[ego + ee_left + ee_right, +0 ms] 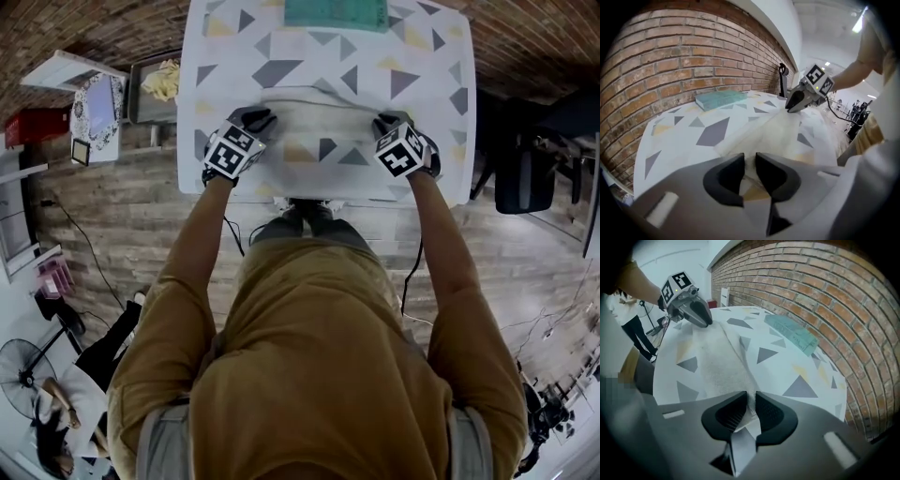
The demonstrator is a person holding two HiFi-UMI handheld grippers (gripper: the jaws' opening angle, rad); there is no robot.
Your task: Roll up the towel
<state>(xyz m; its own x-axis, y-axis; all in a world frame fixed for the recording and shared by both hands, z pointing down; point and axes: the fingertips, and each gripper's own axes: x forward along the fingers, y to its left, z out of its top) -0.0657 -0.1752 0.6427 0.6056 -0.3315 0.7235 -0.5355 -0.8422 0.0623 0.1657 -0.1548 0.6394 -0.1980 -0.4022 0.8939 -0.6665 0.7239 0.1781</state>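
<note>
At a table (427, 66) patterned with grey and yellow triangles, I stand over a pale towel (319, 117). It lies across the near half of the top, with one end to each side of me.

My left gripper (750, 160) has its dark fingers (726, 180) drawn close, leaving only a thin slit between them. A fold of the towel's left end is pinched in that slit. My right gripper (751, 403) does the same at the towel's right end: its fingers stand narrow, and a strip of the cloth runs between the pads and down behind them.

Both grippers tilt down toward the tabletop. From above, their marker cubes show at the towel's two near corners. A crease runs along the cloth from one gripper to the other, and the towel on either side of it lies on the table.

A flat teal pad (336, 13) rests at the table's far edge, well apart from the towel and close to a brick wall (670, 56). The floor around the table is wood plank.
</note>
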